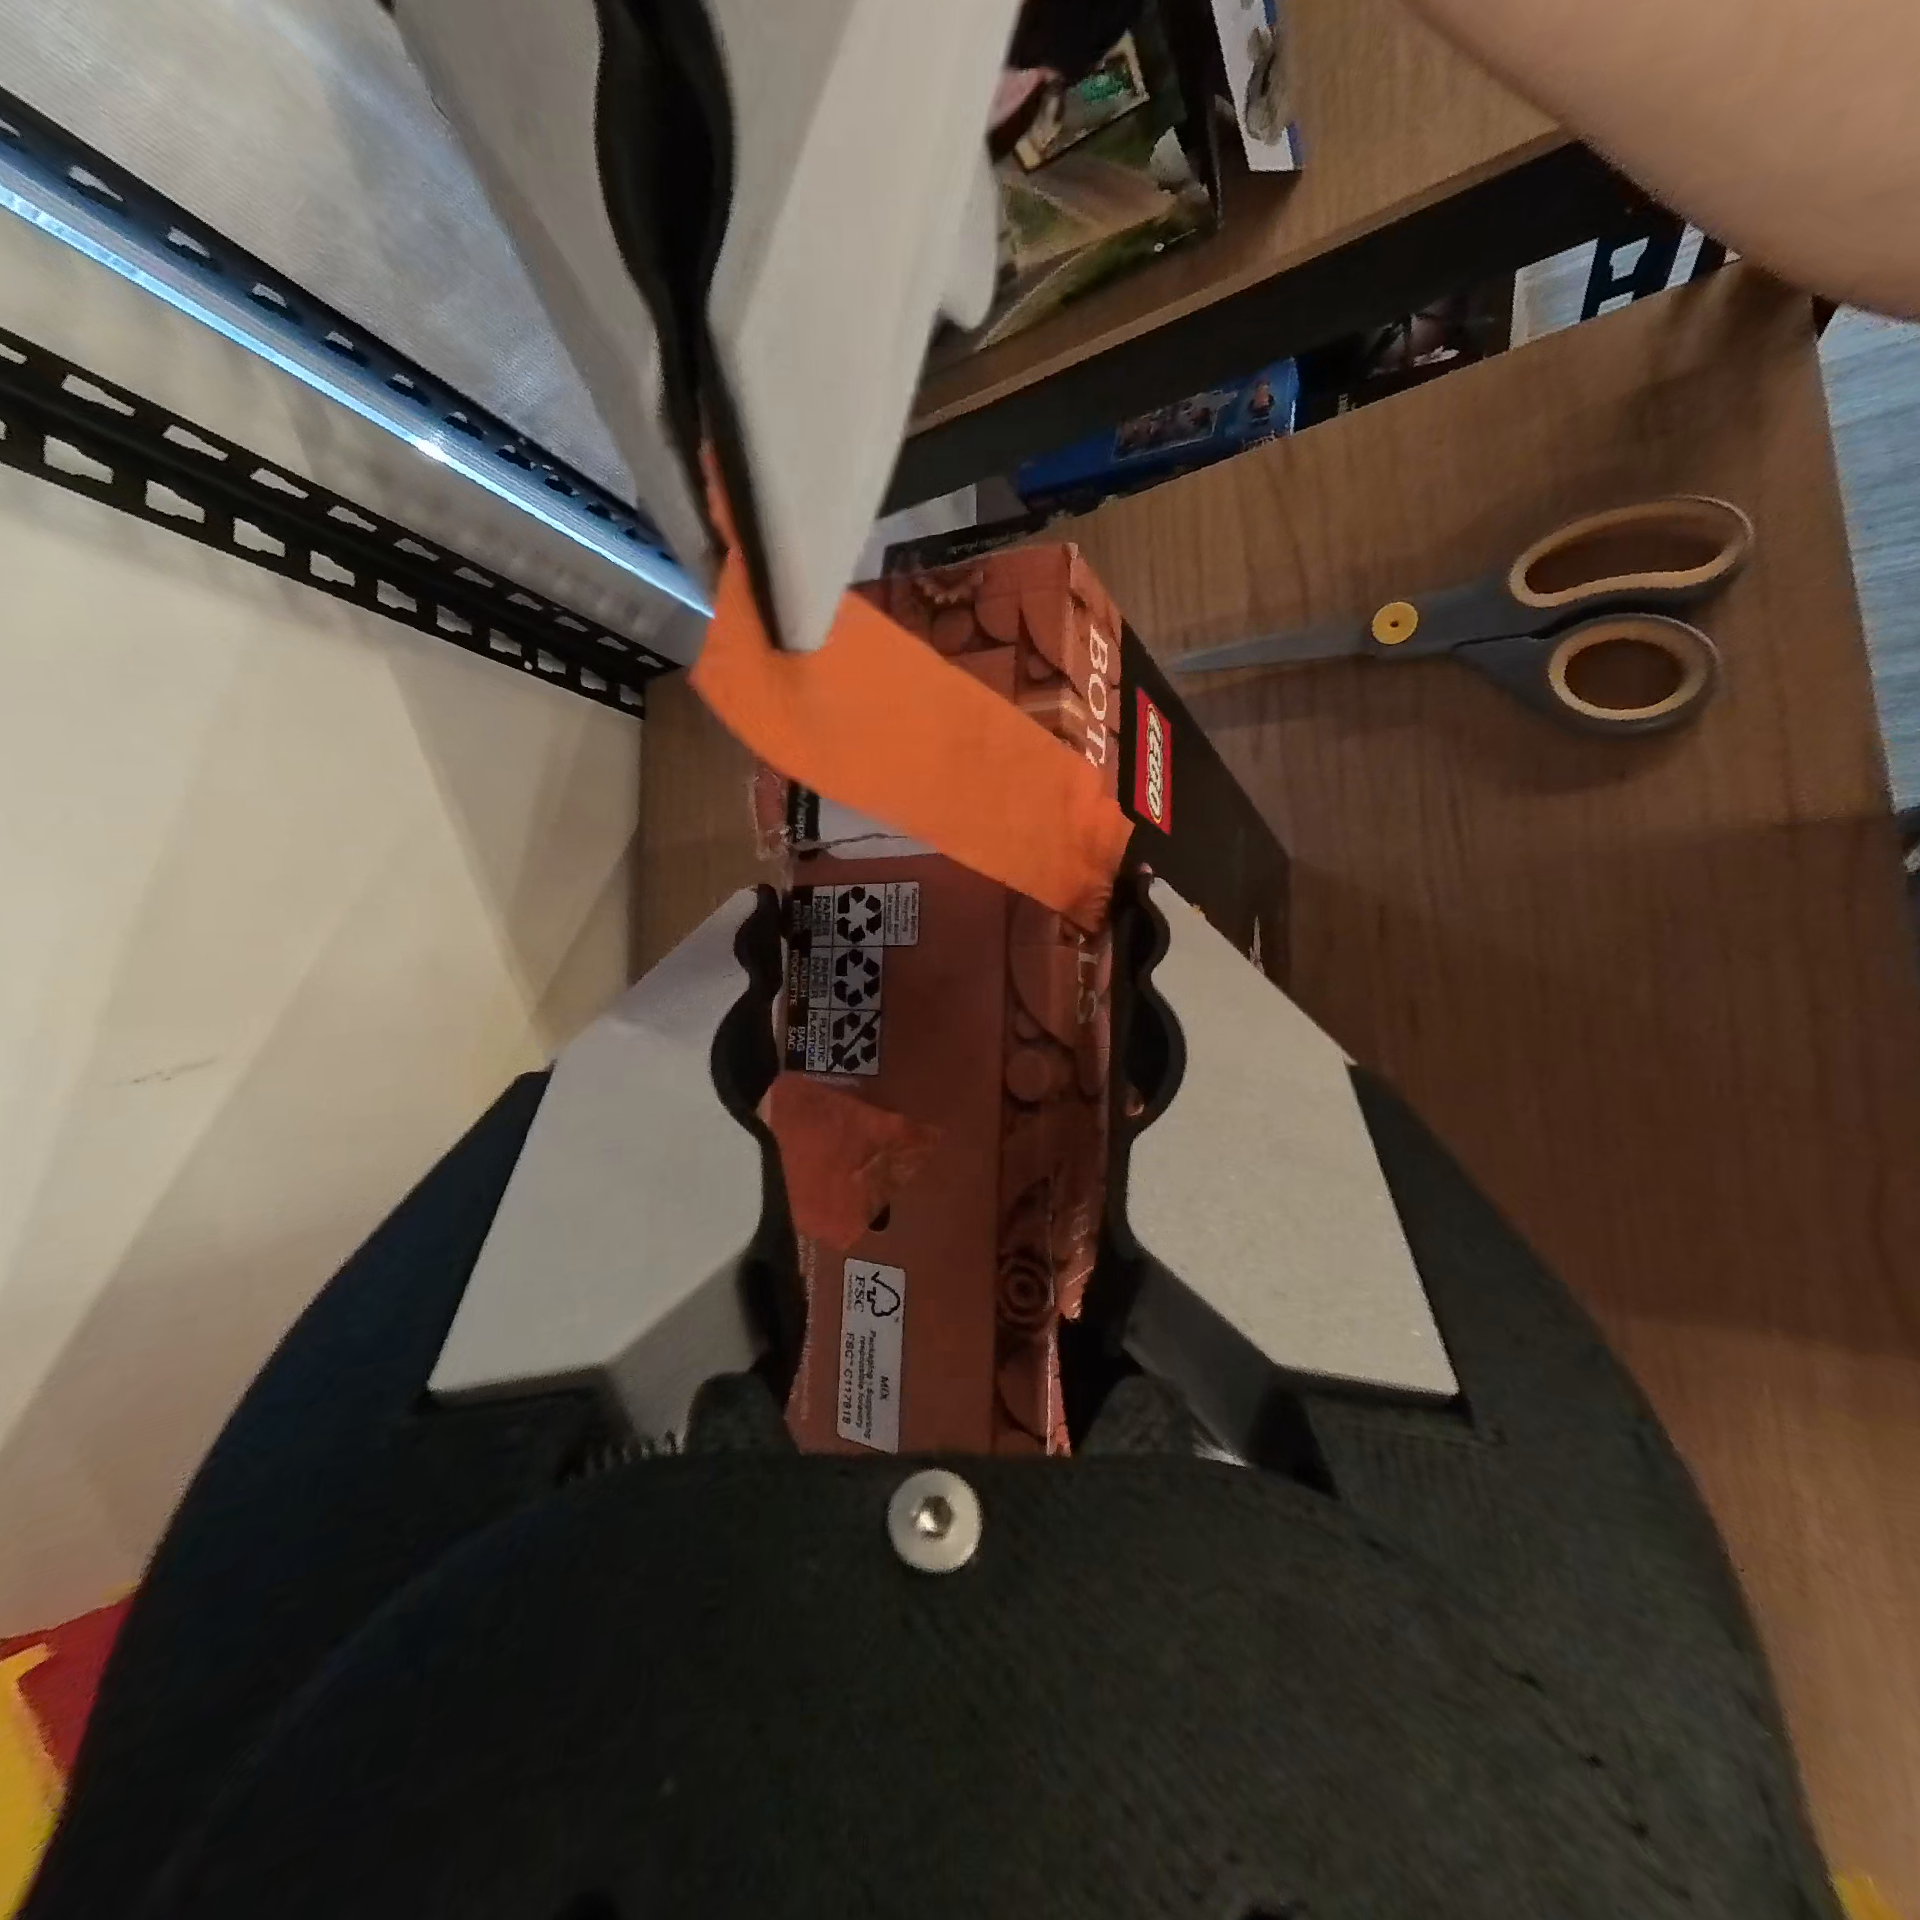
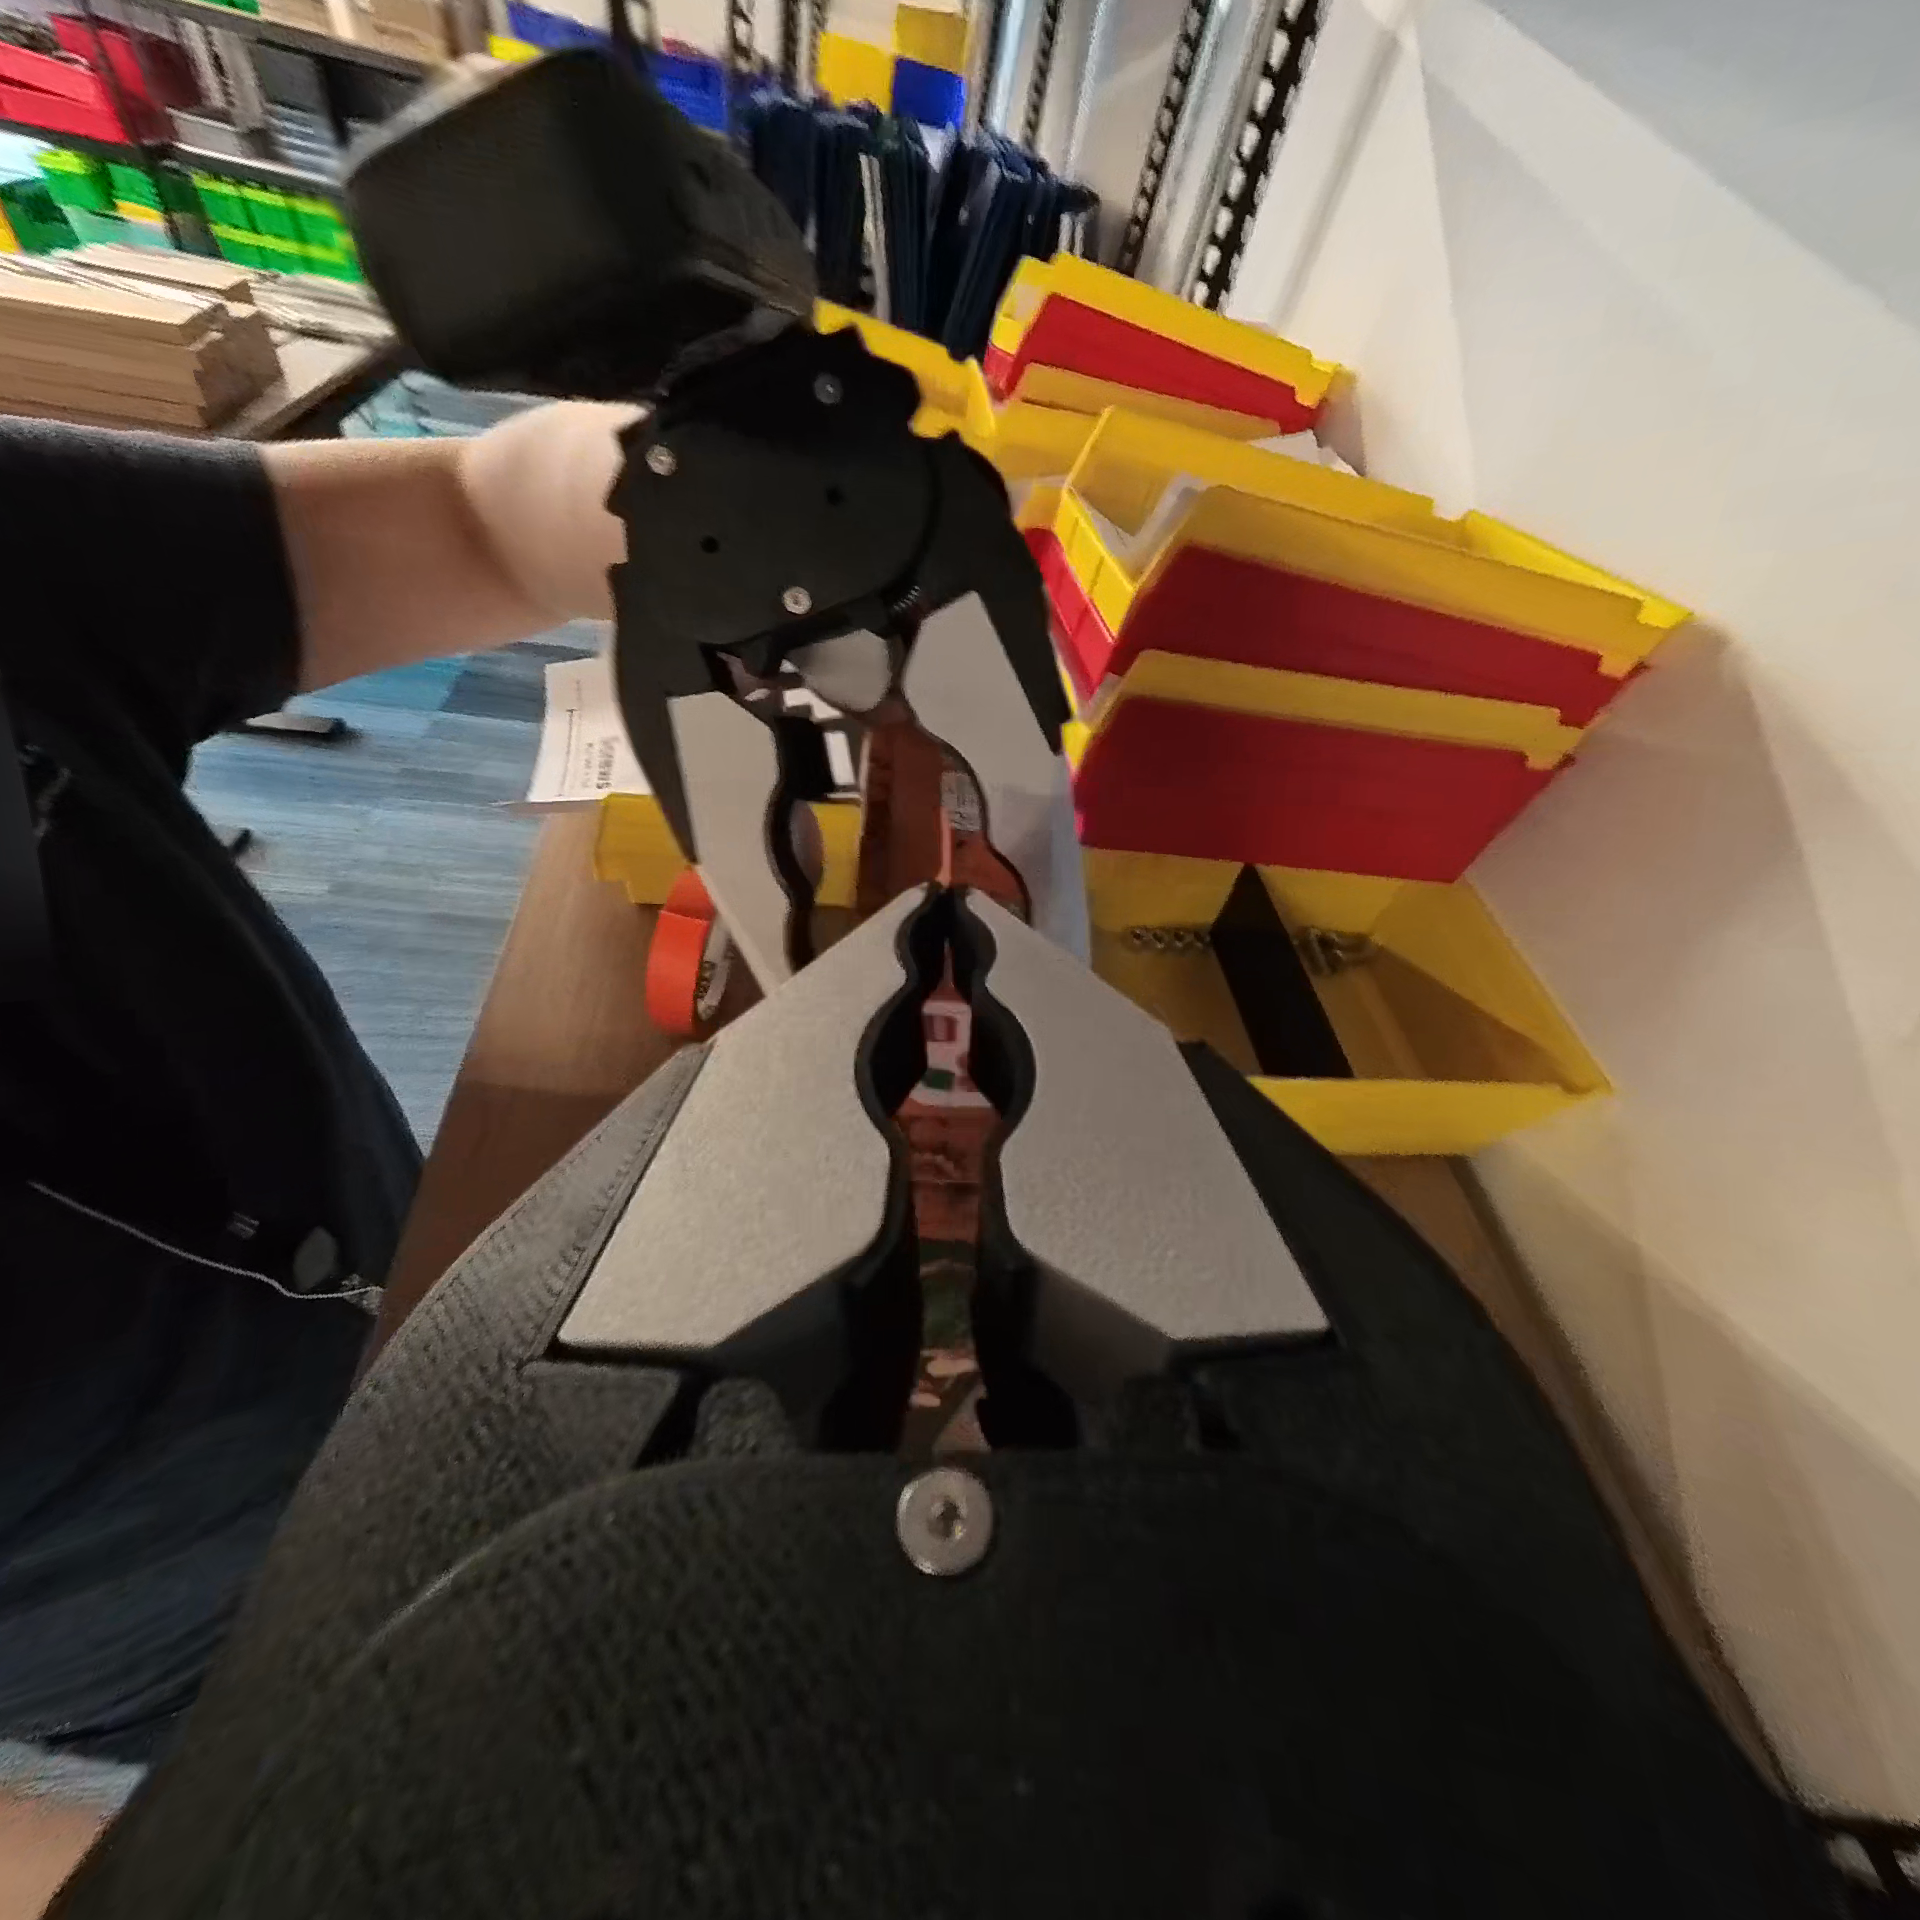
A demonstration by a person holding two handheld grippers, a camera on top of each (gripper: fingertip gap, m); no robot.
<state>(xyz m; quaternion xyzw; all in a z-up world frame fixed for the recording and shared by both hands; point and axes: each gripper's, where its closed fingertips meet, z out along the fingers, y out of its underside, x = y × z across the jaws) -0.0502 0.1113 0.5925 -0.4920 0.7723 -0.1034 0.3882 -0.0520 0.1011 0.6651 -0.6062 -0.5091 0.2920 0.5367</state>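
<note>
My left gripper (image 1: 951, 914) is shut on a brown toy box (image 1: 935, 1091), with one finger on each long side, and holds it over the wooden table (image 1: 1558, 1039). A strip of orange tape (image 1: 914, 727) runs slantwise across the box's end. My right gripper (image 1: 774, 623) comes in from above, shut on the free end of that strip. In the right wrist view my right gripper (image 2: 943, 899) pinches the tape (image 2: 948, 862), seen edge-on. The left gripper (image 2: 914, 831) faces it with the box (image 2: 894, 790) between its fingers.
Grey-handled scissors (image 1: 1507, 634) lie on the table to the right. A roll of orange tape (image 2: 681, 966) stands near the table edge. Yellow and red bins (image 2: 1351, 779) are stacked along the white wall. Shelves with boxed toys (image 1: 1143, 208) stand behind. A person's arm (image 2: 416, 540) holds the left gripper.
</note>
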